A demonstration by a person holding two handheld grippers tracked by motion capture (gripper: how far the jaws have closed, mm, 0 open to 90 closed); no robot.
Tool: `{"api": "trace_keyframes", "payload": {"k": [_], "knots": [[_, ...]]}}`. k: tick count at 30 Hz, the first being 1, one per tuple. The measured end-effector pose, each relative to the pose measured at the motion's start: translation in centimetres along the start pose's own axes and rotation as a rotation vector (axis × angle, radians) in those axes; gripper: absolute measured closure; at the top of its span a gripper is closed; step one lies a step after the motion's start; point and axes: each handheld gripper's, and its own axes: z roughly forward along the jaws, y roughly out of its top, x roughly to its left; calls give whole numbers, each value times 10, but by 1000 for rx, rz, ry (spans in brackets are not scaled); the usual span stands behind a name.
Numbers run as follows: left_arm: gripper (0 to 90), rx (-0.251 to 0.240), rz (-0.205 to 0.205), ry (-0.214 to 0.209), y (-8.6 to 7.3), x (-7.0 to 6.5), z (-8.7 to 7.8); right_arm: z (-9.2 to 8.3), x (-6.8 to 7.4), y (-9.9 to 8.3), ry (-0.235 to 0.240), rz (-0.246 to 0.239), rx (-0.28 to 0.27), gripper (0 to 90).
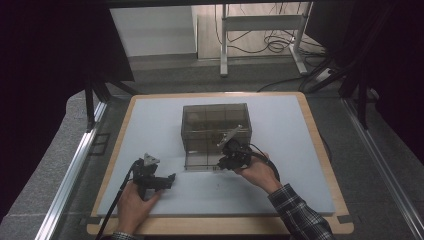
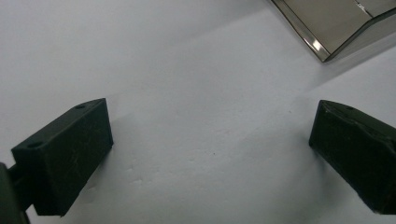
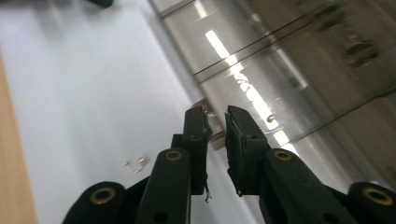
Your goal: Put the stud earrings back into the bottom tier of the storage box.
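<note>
A smoky see-through compartment box (image 1: 215,117) stands mid-table on the pale mat (image 1: 280,190), its lid (image 1: 200,161) folded down flat in front. My right gripper (image 1: 221,163) hovers at the lid's right end. In the right gripper view its jaws (image 3: 215,112) stand almost together with a thin slit, tips near the box's wall (image 3: 303,70); I cannot make out anything held. A tiny metal piece (image 3: 135,163) lies on the mat below. My left gripper (image 1: 167,180) rests on the mat left of the lid, open wide (image 2: 210,109) with bare mat between its fingers.
The wooden board's edge (image 1: 220,226) frames the mat. A corner of the lid (image 2: 336,23) is near the left gripper. Cables trail from both grippers. A table frame (image 1: 260,30) and floor cables lie beyond the far edge.
</note>
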Motion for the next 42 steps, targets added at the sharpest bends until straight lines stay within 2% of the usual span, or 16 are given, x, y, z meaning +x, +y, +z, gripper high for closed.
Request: {"api": "trace_keyframes", "payload": {"k": [10,24,36,40,42], "knots": [[0,-5,-5,0,0,0,0,8,15,-8,45,-35,56,819],[0,-6,-10,0,0,-1,0,21,35,-11,91,-86,107,827],[0,-6,-10,0,0,-1,0,31,42,-12,61,-120,151,811],[0,-8,-12,0,0,-1,1,32,47,-9,25,-155,172,832],[0,-6,-10,0,0,-1,0,32,50,-8,16,-157,182,838]]}}
